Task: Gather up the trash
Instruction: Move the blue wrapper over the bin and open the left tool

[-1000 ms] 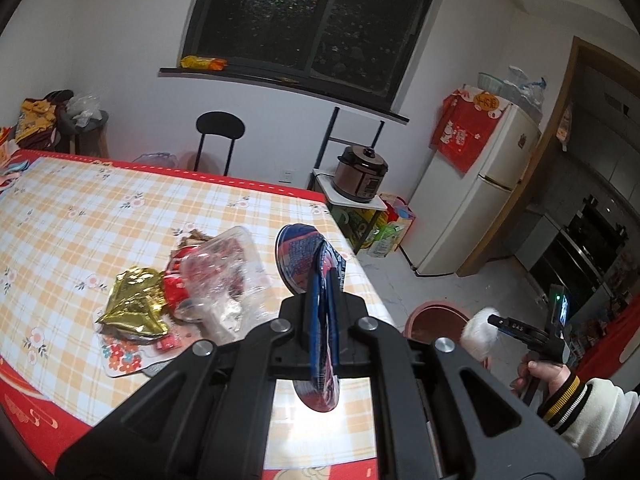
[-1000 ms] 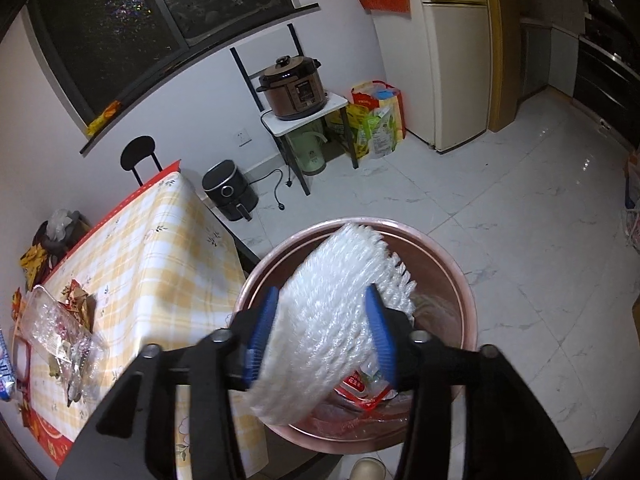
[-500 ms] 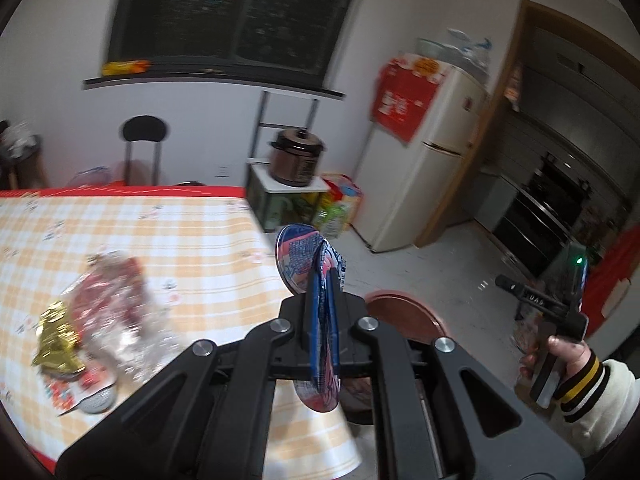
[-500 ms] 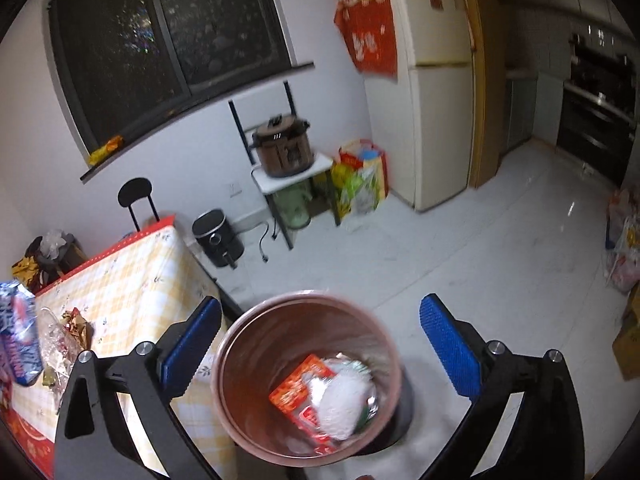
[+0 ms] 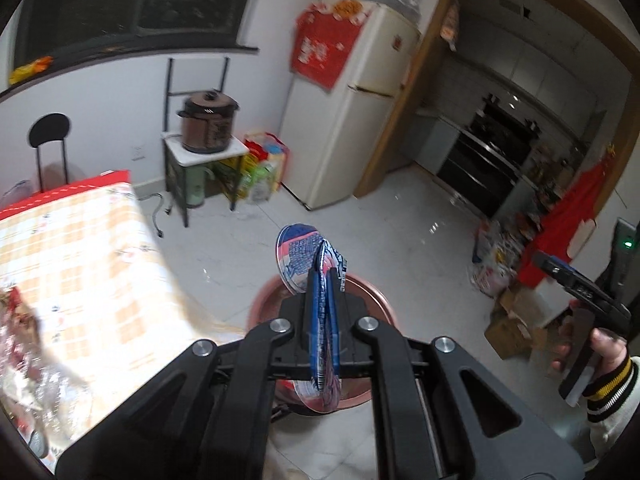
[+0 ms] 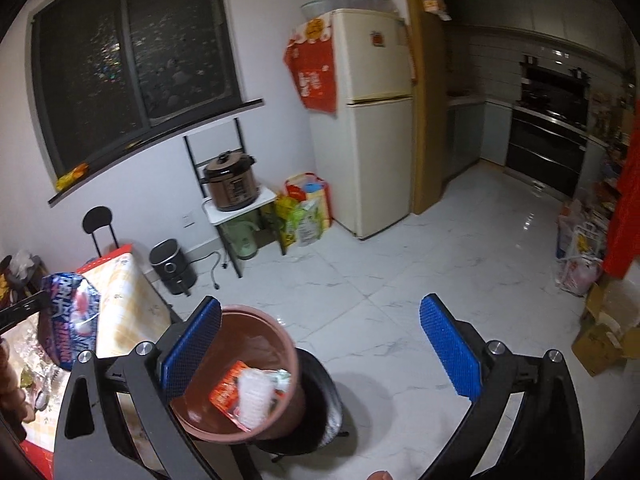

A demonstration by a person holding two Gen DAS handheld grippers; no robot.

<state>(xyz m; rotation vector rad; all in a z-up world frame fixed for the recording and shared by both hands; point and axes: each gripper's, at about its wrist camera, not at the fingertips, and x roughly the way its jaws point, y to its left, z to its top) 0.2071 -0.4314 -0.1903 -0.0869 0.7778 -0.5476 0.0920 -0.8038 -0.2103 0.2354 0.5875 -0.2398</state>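
My left gripper (image 5: 325, 280) is shut on a flattened blue, red and white snack wrapper (image 5: 302, 256), held over the rim of the reddish-brown trash bin (image 5: 372, 294) on the floor. The same wrapper (image 6: 70, 324) shows at the left of the right wrist view, beside the table. My right gripper (image 6: 320, 344) stands wide open with nothing between its blue pads (image 6: 448, 346), above and to the right of the bin (image 6: 256, 336). Inside the bin lie a white foam net (image 6: 252, 394) and a red packet (image 6: 226, 392).
The table with a yellow checked cloth (image 5: 80, 256) holds more clear plastic trash (image 5: 36, 376) at its near left. A black stool (image 6: 320, 392) stands under the bin. A rice cooker stand (image 6: 236, 204), fridge (image 6: 372, 128), bags and boxes (image 6: 600, 332) ring the white tiled floor.
My right gripper opened, the white foam net dropped into the bin, and the gripper rose away. My left gripper swung right from above the table to over the bin, wrapper still held.
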